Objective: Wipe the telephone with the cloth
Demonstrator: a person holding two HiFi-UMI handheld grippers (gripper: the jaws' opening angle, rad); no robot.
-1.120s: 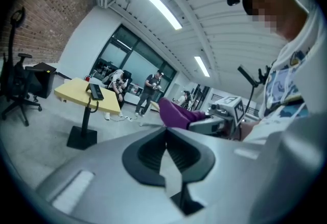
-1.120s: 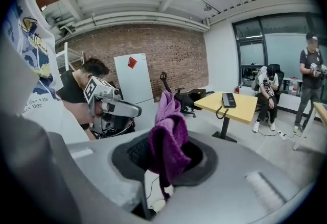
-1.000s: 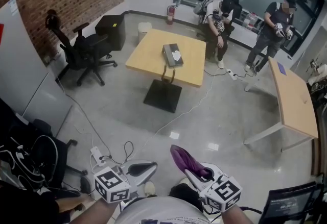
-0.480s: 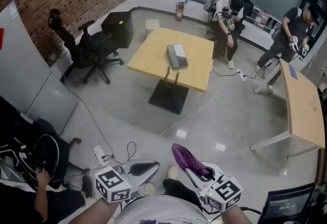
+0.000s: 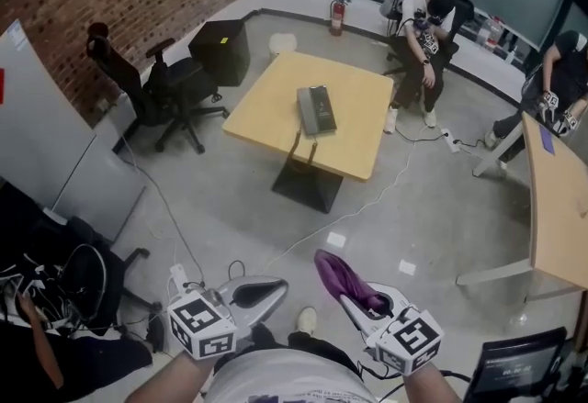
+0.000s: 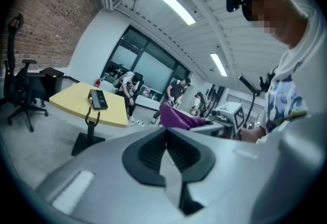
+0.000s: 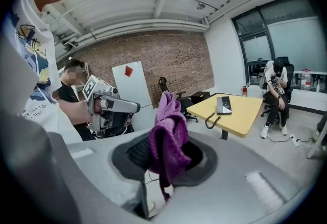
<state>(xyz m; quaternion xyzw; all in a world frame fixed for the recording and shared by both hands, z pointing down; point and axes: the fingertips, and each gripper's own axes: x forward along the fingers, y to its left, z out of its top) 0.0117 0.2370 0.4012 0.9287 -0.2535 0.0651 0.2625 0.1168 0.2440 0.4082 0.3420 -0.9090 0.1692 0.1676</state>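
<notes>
Well apart from the telephone: right gripper jaws tight on purple cloth, left gripper jaws together, empty.

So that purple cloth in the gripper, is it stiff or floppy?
Probably floppy: the purple cloth bunches and droops where the right gripper pinches it. Likely light, since that pinch alone holds it up. Its fuzzy weave seems unlikely to slip.

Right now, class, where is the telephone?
In the head view the telephone lies on the yellow table at upper centre, with a black office chair to its left.
</notes>
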